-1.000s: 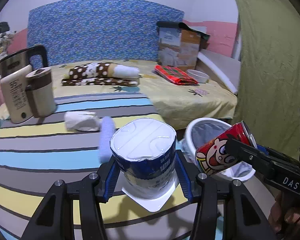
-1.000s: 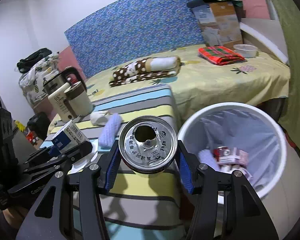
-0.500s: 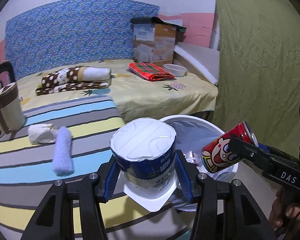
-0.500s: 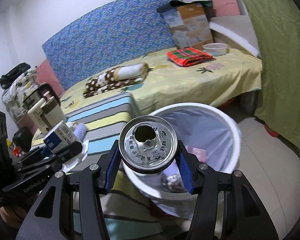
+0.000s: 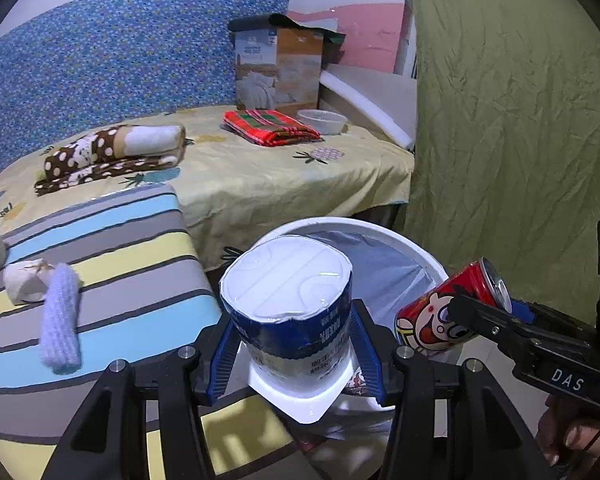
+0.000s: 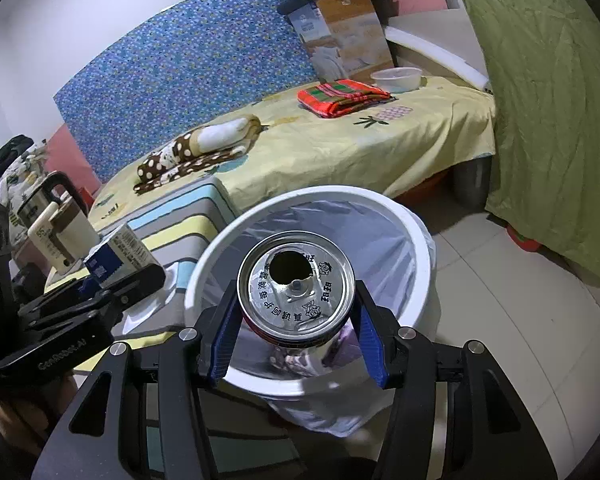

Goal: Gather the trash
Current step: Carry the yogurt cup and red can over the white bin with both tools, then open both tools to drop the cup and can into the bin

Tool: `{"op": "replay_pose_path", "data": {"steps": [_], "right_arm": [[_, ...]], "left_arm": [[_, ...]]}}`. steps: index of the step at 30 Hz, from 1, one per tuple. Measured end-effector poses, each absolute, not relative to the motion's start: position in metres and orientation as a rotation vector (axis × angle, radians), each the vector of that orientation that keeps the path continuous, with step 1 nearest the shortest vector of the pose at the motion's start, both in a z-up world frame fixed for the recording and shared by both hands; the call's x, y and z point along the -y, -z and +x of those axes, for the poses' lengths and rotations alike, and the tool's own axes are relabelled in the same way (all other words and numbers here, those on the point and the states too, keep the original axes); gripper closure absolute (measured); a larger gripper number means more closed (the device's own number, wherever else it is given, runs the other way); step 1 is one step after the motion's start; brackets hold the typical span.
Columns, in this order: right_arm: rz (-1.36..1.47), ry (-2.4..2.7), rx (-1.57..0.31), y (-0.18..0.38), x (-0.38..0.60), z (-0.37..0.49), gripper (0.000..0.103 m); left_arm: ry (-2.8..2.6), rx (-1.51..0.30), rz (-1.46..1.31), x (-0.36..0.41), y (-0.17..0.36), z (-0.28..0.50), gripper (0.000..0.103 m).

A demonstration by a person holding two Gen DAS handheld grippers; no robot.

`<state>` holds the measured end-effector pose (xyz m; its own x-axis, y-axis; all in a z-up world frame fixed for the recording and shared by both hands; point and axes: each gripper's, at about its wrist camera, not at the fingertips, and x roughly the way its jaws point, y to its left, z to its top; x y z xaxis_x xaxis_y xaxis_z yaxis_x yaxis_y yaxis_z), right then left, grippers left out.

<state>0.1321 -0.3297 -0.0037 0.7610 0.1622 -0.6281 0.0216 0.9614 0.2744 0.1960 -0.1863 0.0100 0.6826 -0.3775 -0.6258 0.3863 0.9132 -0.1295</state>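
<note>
Right gripper [image 6: 296,344], jaws clenched on red cartoon-printed drink can [image 6: 296,292], hung directly over white plastic-lined trash bin [image 6: 416,236], long axis along jaws. Left gripper [image 5: 296,356] grasped blue-white yogurt cup [image 5: 288,304] over bin's near rim, beside striped tabletop [image 5: 100,248].

Shiny metal can [image 6: 296,292], glossy-lidded cup [image 5: 288,296]
</note>
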Motion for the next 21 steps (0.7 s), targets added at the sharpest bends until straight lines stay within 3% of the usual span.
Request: {"op": "replay_pose_path", "data": {"steps": [15,21], "right_arm": [[0.271,-0.06,-0.78,0.017,0.339,0.139,0.047],[0.264,-0.04,-0.762,0.013,0.343,0.134,0.045]], "left_arm": [[0.504,-0.773,0.025,0.212,0.02,0.218,0.049],[0.504,-0.762,0.014,0.209,0.02,0.216,0.037]]}}
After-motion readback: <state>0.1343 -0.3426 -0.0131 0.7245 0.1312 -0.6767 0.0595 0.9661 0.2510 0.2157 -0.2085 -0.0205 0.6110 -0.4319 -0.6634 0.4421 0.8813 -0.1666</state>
